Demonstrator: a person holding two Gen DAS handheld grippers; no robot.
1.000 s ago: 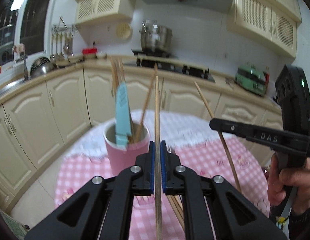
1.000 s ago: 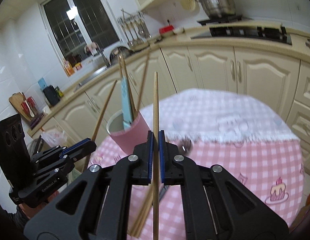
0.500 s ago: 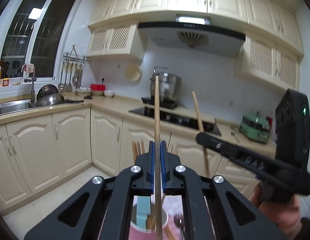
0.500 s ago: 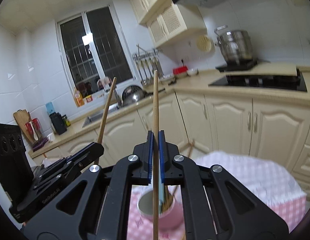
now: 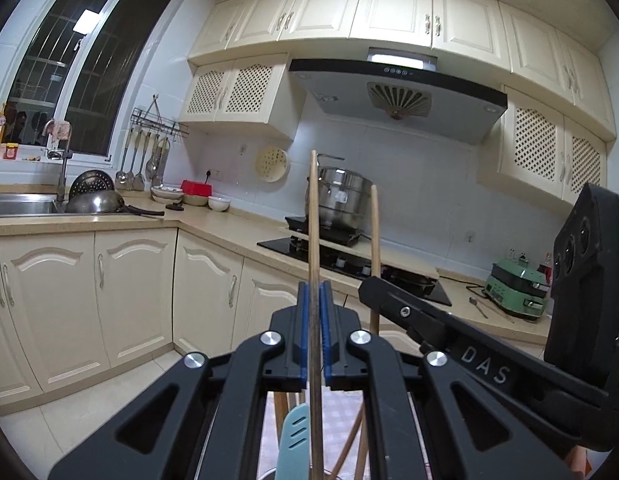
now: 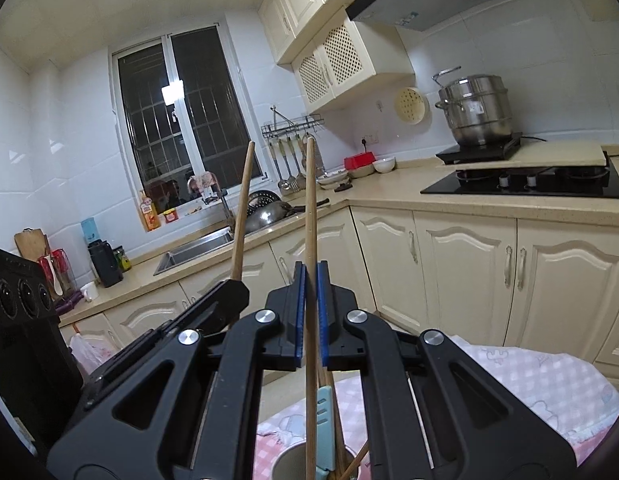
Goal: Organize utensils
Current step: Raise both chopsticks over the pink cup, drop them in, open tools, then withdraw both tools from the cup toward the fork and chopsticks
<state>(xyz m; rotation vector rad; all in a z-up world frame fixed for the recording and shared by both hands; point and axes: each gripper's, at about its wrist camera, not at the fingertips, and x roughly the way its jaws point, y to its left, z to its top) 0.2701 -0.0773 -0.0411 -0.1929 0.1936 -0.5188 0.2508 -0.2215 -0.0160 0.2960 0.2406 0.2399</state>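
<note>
while each tool pinches one upright chopstick, the left tool on its chopstick and the right tool on its own, both hang over the cup on the tabletop, already holding utensils; dropping these in remains.

The only readable lettering is "DAS", in pale capitals on the black side of the right gripper, seen from the left wrist view at about four o'clock in the frame. A label on the steel pot, toward two o'clock in the right wrist view, is too small to read, and so is the yellow bottle's label on the windowsill.
</note>
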